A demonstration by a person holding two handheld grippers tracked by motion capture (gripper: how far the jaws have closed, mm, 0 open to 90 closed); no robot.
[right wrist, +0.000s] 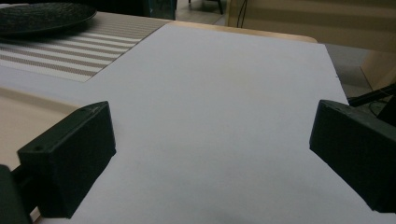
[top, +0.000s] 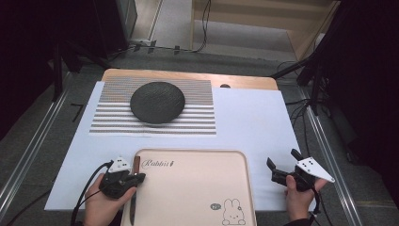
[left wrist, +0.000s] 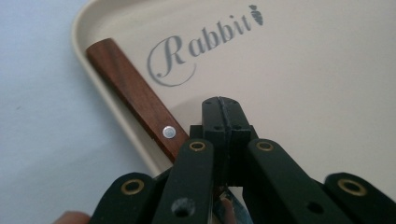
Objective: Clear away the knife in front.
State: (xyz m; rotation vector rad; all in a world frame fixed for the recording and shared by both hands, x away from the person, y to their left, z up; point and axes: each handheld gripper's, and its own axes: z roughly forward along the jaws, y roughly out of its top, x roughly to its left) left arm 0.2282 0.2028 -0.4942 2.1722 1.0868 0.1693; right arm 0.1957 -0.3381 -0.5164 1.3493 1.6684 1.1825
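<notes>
Left gripper [left wrist: 223,116]: lower left of the high view, pressed together over the wood-handled knife [left wrist: 135,95] on the beige tray's [top: 197,188] left rim.
Right gripper [top: 283,170]: lower right, spread above white paper [right wrist: 224,116].

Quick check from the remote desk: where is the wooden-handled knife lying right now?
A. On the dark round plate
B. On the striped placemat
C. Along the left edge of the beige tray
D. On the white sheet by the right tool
C: the knife lies along the left edge of the beige tray, next to the shut left tool, its wooden handle pointing toward the Rabbit lettering.
</notes>
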